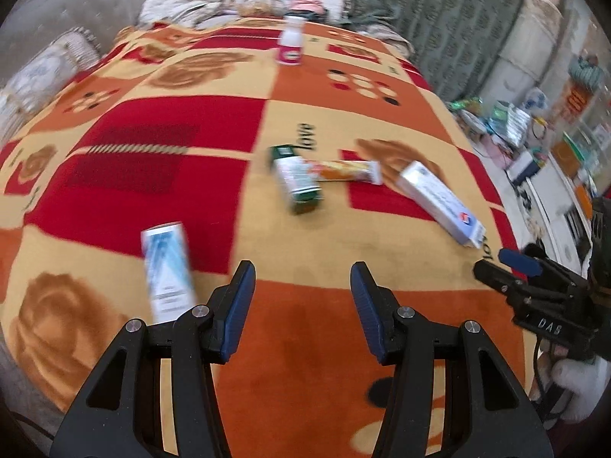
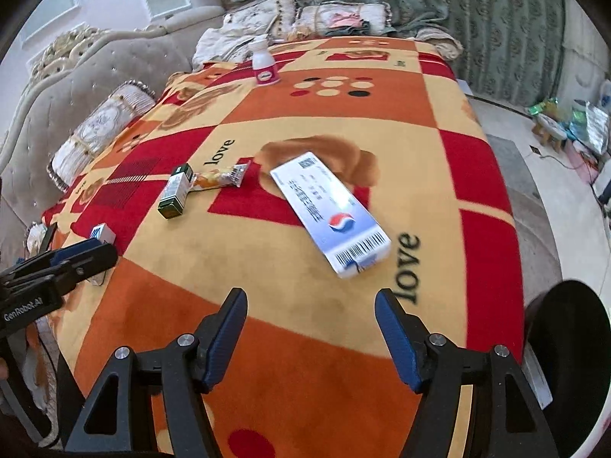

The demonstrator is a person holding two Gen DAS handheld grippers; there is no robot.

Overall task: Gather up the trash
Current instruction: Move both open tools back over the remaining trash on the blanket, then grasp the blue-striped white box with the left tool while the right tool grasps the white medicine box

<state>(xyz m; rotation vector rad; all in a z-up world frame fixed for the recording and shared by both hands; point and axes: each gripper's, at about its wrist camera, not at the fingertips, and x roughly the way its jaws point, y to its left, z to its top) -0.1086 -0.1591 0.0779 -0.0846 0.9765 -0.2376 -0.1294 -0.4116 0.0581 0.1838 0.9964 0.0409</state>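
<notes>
Trash lies on a red, orange and yellow blanket (image 1: pixel 305 324) over a bed. A long white box with a red-blue logo (image 2: pixel 330 213) lies just ahead of my open, empty right gripper (image 2: pixel 309 315); it also shows in the left wrist view (image 1: pixel 439 202). A green-white box (image 1: pixel 298 179) (image 2: pixel 176 192) and an orange snack wrapper (image 1: pixel 343 171) (image 2: pixel 217 179) lie mid-bed. A small blue-white box (image 1: pixel 168 271) (image 2: pixel 102 232) lies left of my open, empty left gripper (image 1: pixel 303 282). A pink-white bottle (image 1: pixel 291 40) (image 2: pixel 264 63) stands far back.
A dark round bin rim (image 2: pixel 569 347) shows at the lower right. Pillows (image 2: pixel 99 129) and a padded headboard (image 2: pixel 46 91) are on the left, bedding and green curtains behind. The floor to the right holds clutter (image 1: pixel 534 141).
</notes>
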